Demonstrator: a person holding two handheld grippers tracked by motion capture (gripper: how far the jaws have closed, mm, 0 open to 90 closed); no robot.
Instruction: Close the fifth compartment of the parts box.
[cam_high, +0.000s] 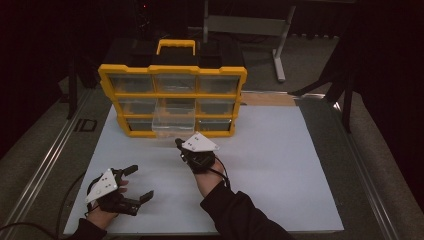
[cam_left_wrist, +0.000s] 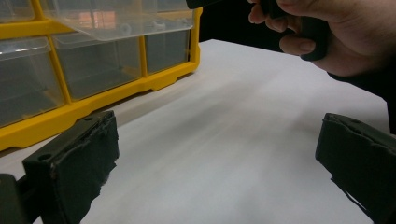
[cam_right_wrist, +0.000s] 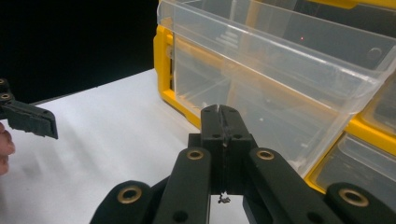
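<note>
Right gripper (cam_high: 179, 143) sits just in front of the pulled-out clear drawer (cam_high: 173, 121), middle column of the yellow organizer (cam_high: 172, 100). In the right gripper view its jaws are pressed flat together with nothing between them; tips (cam_right_wrist: 219, 112) are right at the drawer's (cam_right_wrist: 280, 65) front wall, and I can't tell whether they actually touch it. The drawer sticks out of the cabinet front and sags forward a bit, front lip lower than the back; it looks empty from here, though the plastic is hazy. From the high view the drawer sits in the middle-to-bottom rows, and I can't tell which slot it belongs to. Left gripper (cam_high: 141, 182) is near the front-left of the white mat (cam_high: 280, 165), well apart from the organizer, jaws spread wide and holding nothing. The left gripper view confirms it: both pads (cam_left_wrist: 79, 163) far apart, bare mat (cam_left_wrist: 224, 154) between them, organizer (cam_left_wrist: 70, 107) off to the left, the other hand (cam_left_wrist: 308, 32) at the top of frame near the open drawer (cam_left_wrist: 126, 21). Organizer stands upright at the back edge of the mat, carry handle (cam_high: 176, 46) on top, the other drawers shut.
</note>
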